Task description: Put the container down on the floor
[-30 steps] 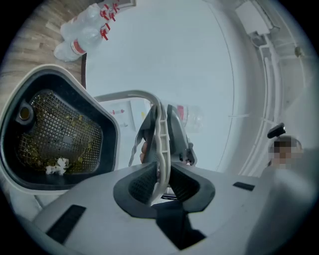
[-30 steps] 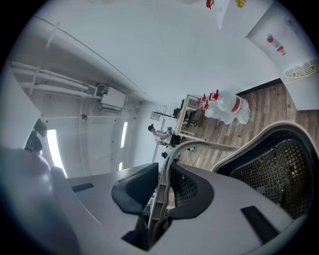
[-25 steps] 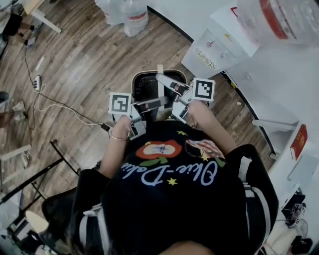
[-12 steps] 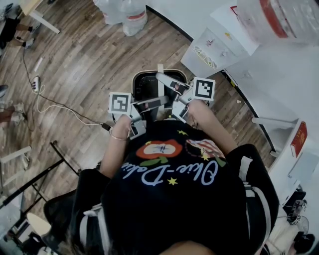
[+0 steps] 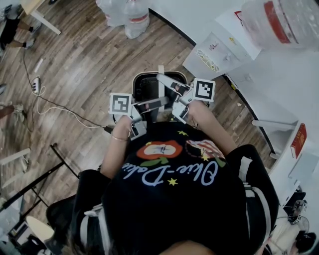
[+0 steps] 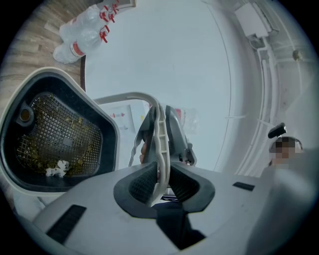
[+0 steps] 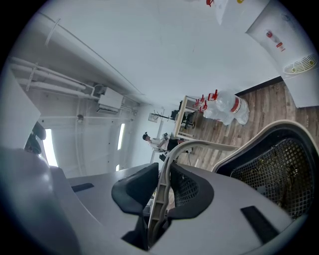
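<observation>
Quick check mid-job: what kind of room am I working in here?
Probably an office or lab: wood-plank floor, a water dispenser with spare jugs nearby, and a power strip.

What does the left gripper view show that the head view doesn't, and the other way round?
Only the left gripper view shows the left tool with its pads clamped on the white handle, and the mesh basket holding yellowish bits and a white scrap. Only the head view shows the person's black shirt, the power strip on the floor and the white dispenser. Both show the container and the water bottles by the wall.
</observation>
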